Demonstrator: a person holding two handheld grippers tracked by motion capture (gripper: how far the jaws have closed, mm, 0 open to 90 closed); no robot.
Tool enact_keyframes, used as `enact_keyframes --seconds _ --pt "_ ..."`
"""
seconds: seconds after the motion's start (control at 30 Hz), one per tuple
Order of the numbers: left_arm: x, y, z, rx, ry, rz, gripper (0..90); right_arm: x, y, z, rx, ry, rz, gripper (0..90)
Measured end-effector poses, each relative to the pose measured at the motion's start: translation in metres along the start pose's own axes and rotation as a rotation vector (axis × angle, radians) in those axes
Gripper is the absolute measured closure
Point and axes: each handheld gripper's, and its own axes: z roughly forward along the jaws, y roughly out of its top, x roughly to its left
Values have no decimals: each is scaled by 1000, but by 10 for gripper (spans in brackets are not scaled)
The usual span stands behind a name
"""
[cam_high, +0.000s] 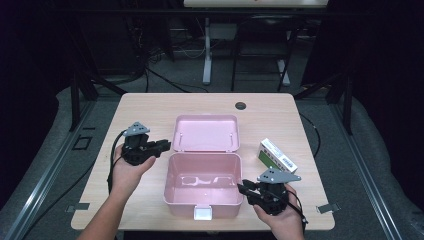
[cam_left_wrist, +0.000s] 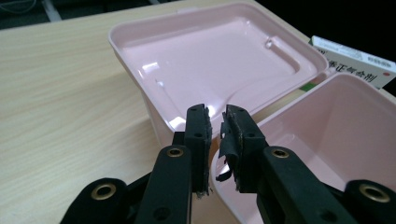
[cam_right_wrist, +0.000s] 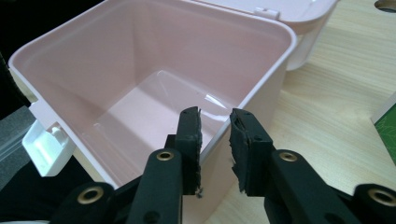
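Observation:
An open, empty pink plastic box (cam_high: 202, 200) stands mid-table, and its lid (cam_high: 206, 132) lies folded back flat behind it. My left gripper (cam_high: 167, 146) points right at the box's left rear corner, by the hinge. In the left gripper view, the left gripper (cam_left_wrist: 215, 114) has its jaws a narrow gap apart above the lid (cam_left_wrist: 210, 51) and box rim (cam_left_wrist: 327, 93), gripping nothing. My right gripper (cam_high: 241, 189) reaches the box's right wall. In the right gripper view, the right gripper (cam_right_wrist: 215, 116) is open, the box rim (cam_right_wrist: 261, 79) running into the gap.
A green and white carton (cam_high: 277, 156) lies on the wooden table (cam_high: 150, 110) right of the box, close behind my right hand. A white latch (cam_high: 203, 213) sticks out from the box's front. A round cable hole (cam_high: 240, 105) sits near the table's far edge.

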Motion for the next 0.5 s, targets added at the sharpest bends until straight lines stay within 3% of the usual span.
enact_keyframes --seconds 0.5 --pt "2 -25 11 30 -24 -37 801 1 0 1 -6 -7 -4 734"
